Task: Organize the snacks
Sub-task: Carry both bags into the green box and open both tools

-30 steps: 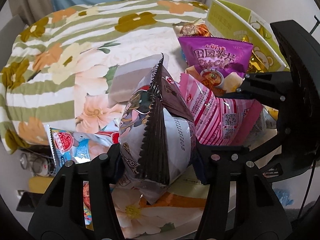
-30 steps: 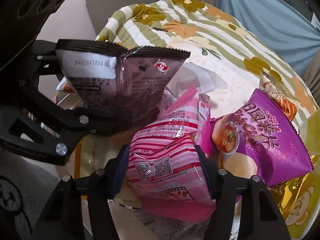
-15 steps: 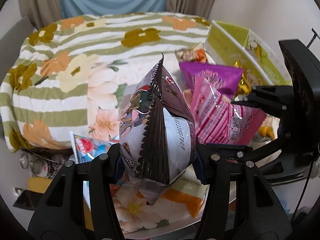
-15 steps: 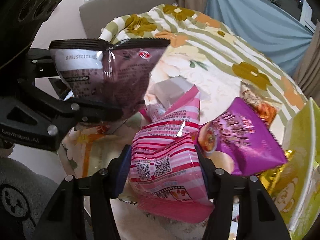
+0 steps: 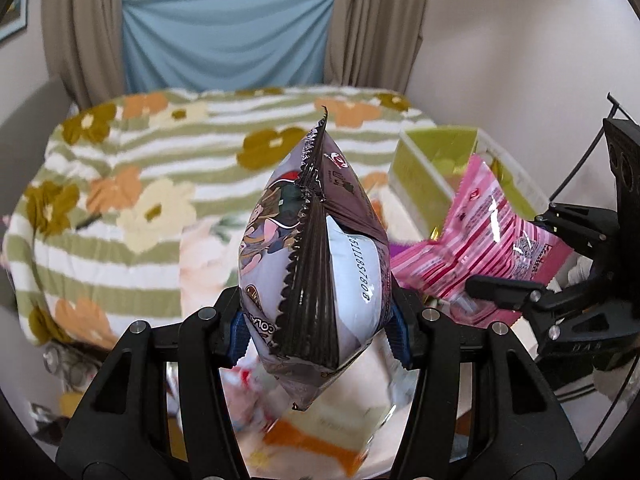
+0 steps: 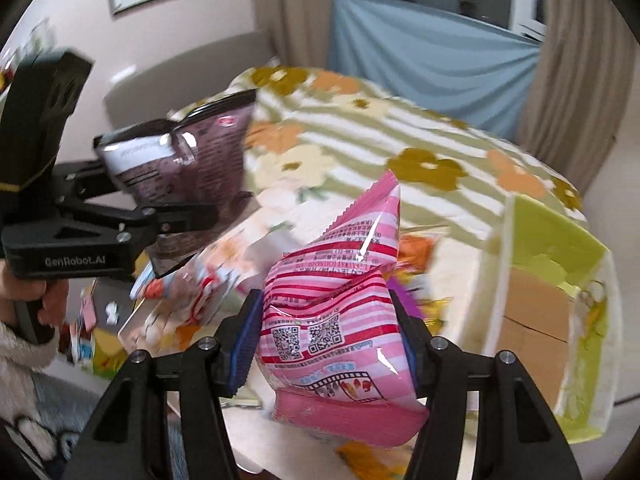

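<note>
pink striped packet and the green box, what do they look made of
Pink striped packet: thin glossy plastic film, judging by the bright glare streaks, creases and crimped end seal. Green box: probably cardboard with a printed matte green outside; the inner wall shows plain brown board with a fold line.

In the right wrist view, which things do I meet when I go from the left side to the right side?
left gripper → dark brown snack bag → pink striped snack bag → yellow-green box.
</note>
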A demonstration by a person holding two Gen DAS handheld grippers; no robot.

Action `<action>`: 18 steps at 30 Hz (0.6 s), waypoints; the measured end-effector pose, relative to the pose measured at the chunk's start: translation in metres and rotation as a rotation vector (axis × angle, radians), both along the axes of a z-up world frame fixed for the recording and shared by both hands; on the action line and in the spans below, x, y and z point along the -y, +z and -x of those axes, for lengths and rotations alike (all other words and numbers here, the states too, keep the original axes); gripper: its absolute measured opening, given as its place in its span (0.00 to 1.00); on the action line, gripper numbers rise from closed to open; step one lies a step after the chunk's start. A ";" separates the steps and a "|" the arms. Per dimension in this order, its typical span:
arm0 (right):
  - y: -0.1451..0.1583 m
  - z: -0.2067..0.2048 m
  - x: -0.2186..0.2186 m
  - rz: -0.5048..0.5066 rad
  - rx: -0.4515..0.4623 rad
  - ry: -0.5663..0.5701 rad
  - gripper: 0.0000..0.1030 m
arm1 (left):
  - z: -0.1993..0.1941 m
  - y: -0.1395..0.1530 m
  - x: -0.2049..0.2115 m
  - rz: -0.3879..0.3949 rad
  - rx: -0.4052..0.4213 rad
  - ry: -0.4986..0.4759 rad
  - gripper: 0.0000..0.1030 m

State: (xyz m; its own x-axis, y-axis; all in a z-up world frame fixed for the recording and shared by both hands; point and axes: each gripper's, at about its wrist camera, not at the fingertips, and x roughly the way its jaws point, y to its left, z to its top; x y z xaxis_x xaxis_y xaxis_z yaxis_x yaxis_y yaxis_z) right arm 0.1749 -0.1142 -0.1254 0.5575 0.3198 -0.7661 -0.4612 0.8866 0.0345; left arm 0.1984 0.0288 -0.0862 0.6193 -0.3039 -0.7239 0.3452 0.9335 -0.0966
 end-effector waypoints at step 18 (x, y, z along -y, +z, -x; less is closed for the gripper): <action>0.033 -0.089 0.224 -0.025 0.027 -0.216 0.52 | -0.104 0.001 0.232 0.100 -0.049 0.048 0.50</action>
